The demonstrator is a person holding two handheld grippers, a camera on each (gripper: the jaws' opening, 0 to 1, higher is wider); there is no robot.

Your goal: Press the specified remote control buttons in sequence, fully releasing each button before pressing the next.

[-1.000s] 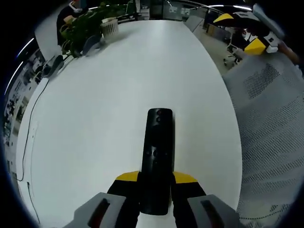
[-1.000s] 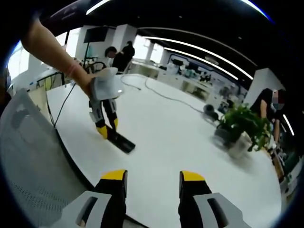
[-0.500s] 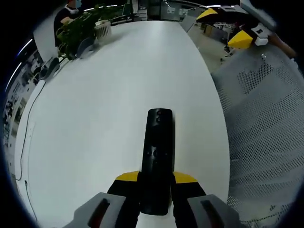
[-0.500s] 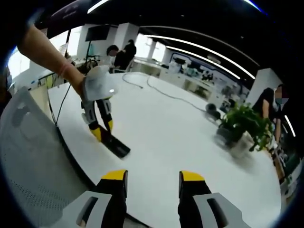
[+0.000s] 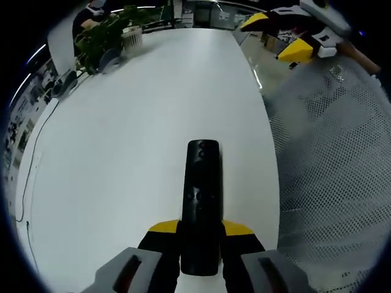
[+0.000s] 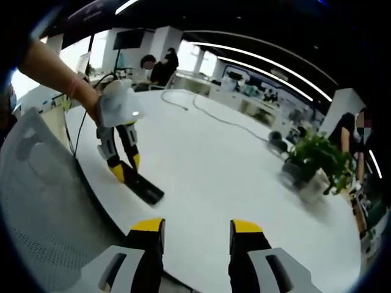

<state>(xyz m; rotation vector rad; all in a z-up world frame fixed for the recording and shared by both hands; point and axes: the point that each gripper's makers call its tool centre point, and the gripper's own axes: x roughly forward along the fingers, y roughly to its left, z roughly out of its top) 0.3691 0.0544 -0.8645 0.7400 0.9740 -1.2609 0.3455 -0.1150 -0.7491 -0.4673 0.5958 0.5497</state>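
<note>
A long black remote control [image 5: 201,201] lies lengthwise between the yellow-tipped jaws of my left gripper [image 5: 200,229], which is shut on its near end; the remote rests over the white table [image 5: 134,122]. In the right gripper view the same remote [image 6: 142,188] shows near the table's left edge, held by the left gripper [image 6: 122,169] in a person's hand. My right gripper [image 6: 197,227] hovers above the table's near edge, open with nothing between its jaws. It also shows in the left gripper view as the right gripper [image 5: 275,36] at the top right, off the table.
A potted green plant [image 5: 107,33] stands at the far end of the table, also seen as the plant [image 6: 311,162] at right. A white mesh chair back [image 5: 333,159] runs along the table's right side. Cables [image 6: 214,116] trail across the far tabletop. People sit in the background.
Both views have drifted slightly. The left gripper with the remote has shifted a little toward the table's edge; the right gripper stays open and off the remote.
</note>
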